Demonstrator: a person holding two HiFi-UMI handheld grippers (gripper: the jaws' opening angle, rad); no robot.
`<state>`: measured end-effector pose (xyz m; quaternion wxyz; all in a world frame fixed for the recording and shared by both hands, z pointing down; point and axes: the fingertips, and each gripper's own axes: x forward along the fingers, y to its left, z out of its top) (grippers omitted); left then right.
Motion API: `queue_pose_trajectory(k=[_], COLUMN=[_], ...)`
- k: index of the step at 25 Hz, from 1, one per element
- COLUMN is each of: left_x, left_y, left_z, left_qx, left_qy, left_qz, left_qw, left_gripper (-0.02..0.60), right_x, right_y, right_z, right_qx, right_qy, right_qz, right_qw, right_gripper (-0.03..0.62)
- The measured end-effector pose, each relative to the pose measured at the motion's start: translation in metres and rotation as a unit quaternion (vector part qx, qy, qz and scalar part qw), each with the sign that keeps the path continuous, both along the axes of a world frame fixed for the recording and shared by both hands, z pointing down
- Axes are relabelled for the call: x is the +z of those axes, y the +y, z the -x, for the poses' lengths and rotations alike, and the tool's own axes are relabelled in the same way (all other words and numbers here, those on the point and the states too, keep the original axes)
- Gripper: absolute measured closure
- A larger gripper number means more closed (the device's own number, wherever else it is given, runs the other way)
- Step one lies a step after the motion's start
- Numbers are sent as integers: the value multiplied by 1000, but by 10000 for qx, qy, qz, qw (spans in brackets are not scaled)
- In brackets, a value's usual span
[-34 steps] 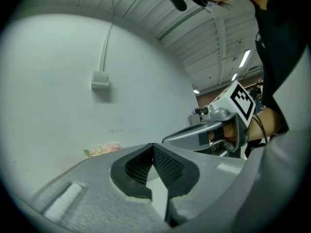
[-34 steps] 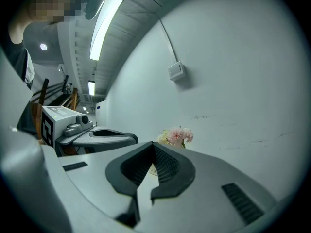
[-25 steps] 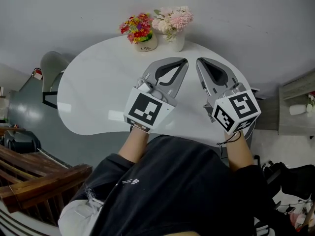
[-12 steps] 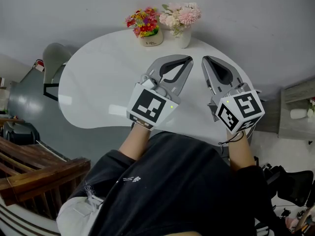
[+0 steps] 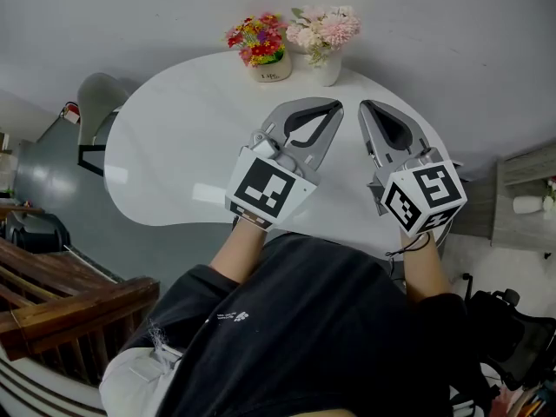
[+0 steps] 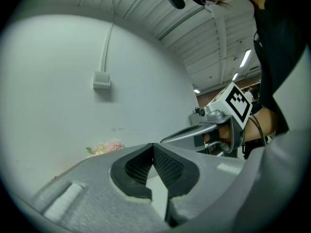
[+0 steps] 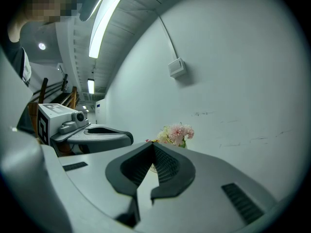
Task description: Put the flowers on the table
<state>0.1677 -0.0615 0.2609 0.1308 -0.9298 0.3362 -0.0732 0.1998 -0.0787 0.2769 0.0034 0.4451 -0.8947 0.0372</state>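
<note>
Colourful flowers (image 5: 258,40): stood in a pot (image 5: 271,69) at the far edge of the table (image 5: 165,155).
Left gripper (image 5: 330,107): held over the table, jaws pressed together.
Pink flowers (image 5: 324,29): stood in a vase (image 5: 328,69) beside the pot.
Right gripper (image 5: 364,107): jaws likewise pressed together.

Grey moulded plastic on the left gripper (image 5: 334,106) and right gripper (image 5: 365,107), with dark ribbed pads (image 7: 165,167) inside and a white cube (image 5: 269,189) of black square markers behind each. Dressed in a black top (image 5: 321,328) with small white print. Thin dark cord (image 5: 407,248) round the right wrist.
</note>
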Motion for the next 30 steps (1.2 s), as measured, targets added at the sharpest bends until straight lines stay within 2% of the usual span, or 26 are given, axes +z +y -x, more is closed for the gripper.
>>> queue_pose_trajectory(k=[15,19,22,25,30], left_x=[8,10,7,4,10], left_y=[-5,-7,-6,-7,-8], left_z=[9,13,17,25,33], left_qx=[-62,-30,93,152,193], left_qy=[-35,10,79,-24,-82], left_qz=[138,221,139,63,212], left_qw=[9999,9998,9998,9999,9996], left_gripper=[583,583,583,583,583], right_x=[8,8,9,12,13], right_y=[-4,-5,-6,-8,-9], right_z=[0,0,0,0,3], right_qx=[-3,-33,-57,-68,-112], right_qy=[-6,8,47,59,48], right_qz=[133,156,141,171,227], right_qw=[9999,9999,9999,9998,9997], right_gripper=[583,583,583,583,583])
